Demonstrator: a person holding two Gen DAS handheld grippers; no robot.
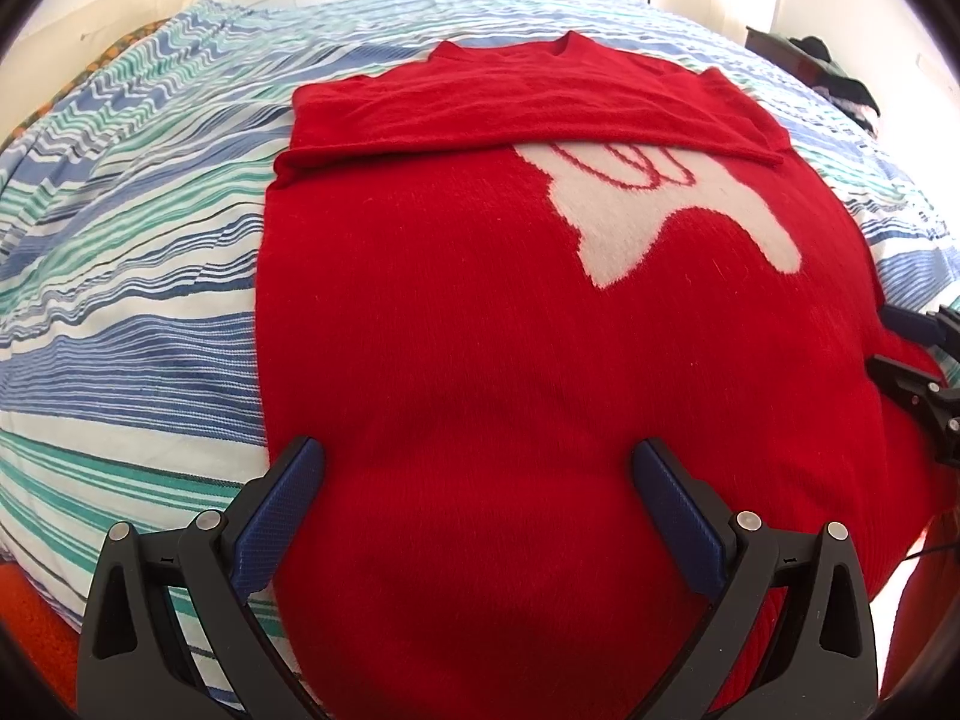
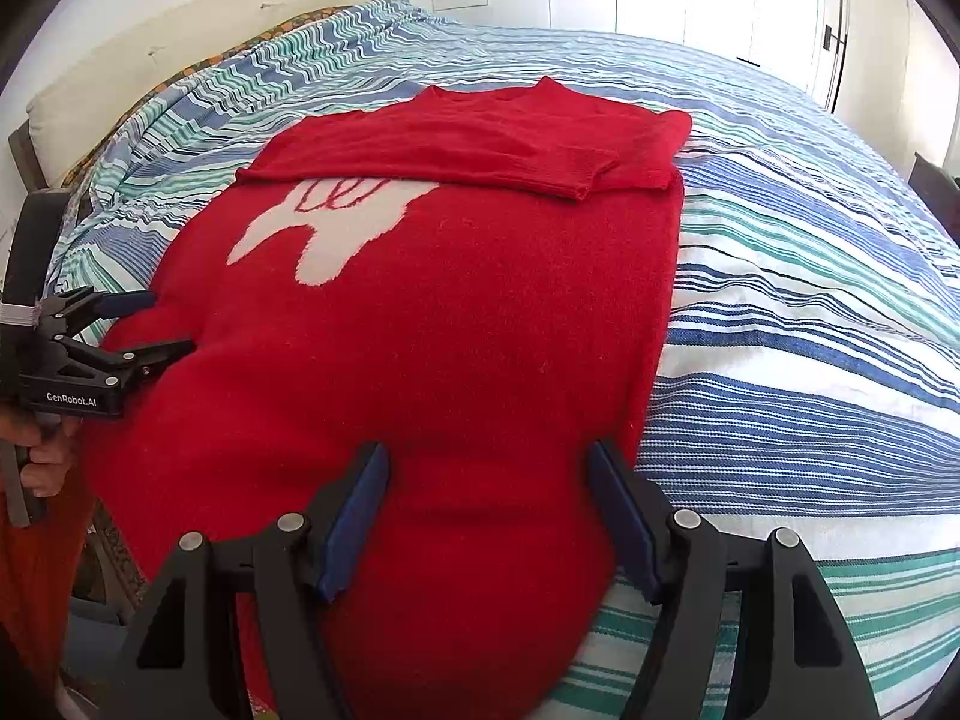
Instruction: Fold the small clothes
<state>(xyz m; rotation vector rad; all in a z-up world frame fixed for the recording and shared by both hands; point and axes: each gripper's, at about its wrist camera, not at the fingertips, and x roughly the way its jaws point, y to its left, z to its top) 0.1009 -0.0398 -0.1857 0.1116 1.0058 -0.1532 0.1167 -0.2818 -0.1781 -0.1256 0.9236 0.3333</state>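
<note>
**Both grippers poised at the hem**

The left gripper [image 1: 477, 462] hovers over the near left part of the red jumper [image 1: 480, 312], jaws spread wide and holding nothing. The jumper lies flat on the striped bed [image 1: 120, 276], sleeves folded across the chest. The right gripper [image 2: 489, 465] sits over the near right part, jaws also apart and empty. To fold cleanly, pinch both hem corners evenly and lift together. The hem itself is cut off below both views

Black tool [image 1: 477, 450], blue pads [image 1: 678, 510], silver rivets.
</note>
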